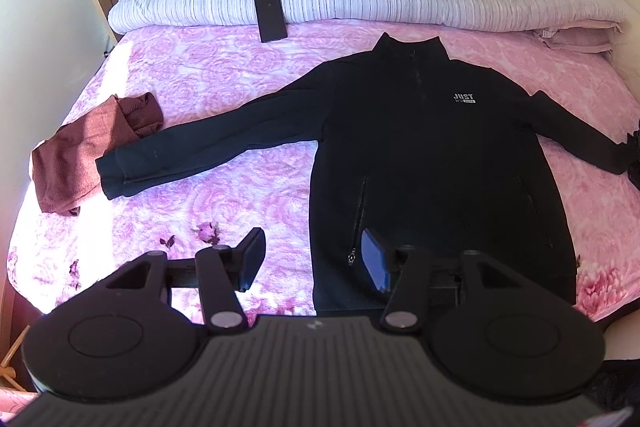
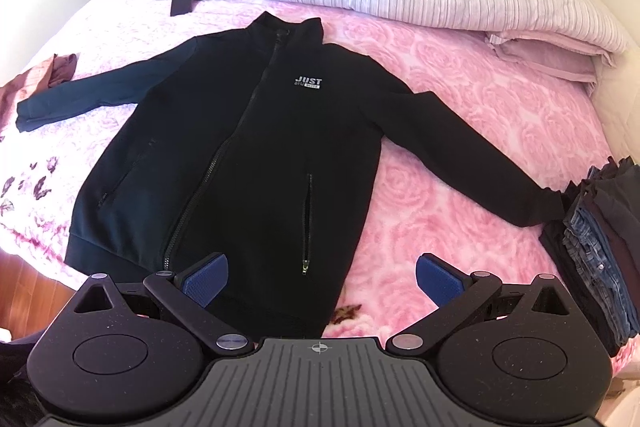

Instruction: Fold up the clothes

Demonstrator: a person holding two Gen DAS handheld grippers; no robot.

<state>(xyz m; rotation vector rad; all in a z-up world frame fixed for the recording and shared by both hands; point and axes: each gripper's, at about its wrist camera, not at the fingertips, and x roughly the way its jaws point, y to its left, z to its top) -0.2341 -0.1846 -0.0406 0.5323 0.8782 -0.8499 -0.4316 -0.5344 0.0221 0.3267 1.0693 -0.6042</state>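
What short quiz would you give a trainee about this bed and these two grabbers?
1. True or false: the jacket lies flat, front up, with both sleeves spread.
2. What lies against the duvet near the head of the bed? A) phone B) book C) remote
3. Fill in: the stack of folded clothes sits by the cuff of the sleeve on the ____ of the right camera's picture.

Key:
1. True; the zip and logo face up.
2. A, the phone.
3. Right. The left gripper and right gripper both hover open, fingers apart, holding nothing.
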